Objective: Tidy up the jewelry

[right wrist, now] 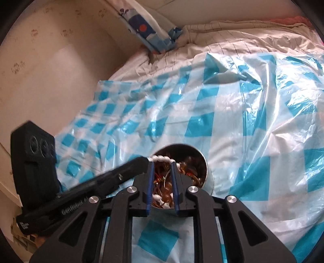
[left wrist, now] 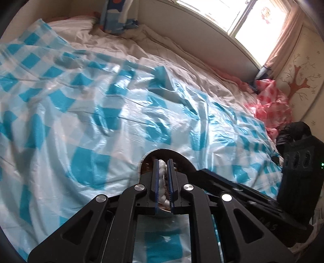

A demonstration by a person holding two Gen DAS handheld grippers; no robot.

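Two grippers are in view, each with two black fingers faced in blue ribbed pads.

Left gripper (left wrist: 162, 163): lower centre of the left wrist view. The pads stand nearly together, with a strand of white pearl-like beads (left wrist: 163, 168) pinched between them. The beads are rounded, glossy and irregular in outline.

Right gripper (right wrist: 162, 164): lower centre of the right wrist view. Its pads stand a narrow gap apart. The white bead strand (right wrist: 162, 158) runs across both fingertips from the tip of the left gripper at centre left; whether the right pads press on it cannot be told, as the strand appears to lie over the tips and not between them.

One container is present: a round metal tin (right wrist: 208, 178) with a shiny cylindrical wall, open at the top, directly beneath both grippers. It holds a tangled heap of jewelry (right wrist: 164, 188): amber and copper-toned beads, thin wire hoops and a few more white beads. An exact count of pieces is not possible.

The tin stands on one thin plastic sheet (right wrist: 232, 121), glossy and heavily creased, printed in a blue-and-white check. The sheet covers a bed with one pale, wrinkled bedsheet (right wrist: 222, 36).

Upper centre of the right wrist view: one blue-and-white patterned pillow (right wrist: 145, 26) leaning at the wall. Right side of the left wrist view: one crumpled pink plastic sheet (left wrist: 271, 107) and, at upper right, one bright window (left wrist: 243, 18) with a pale curtain.
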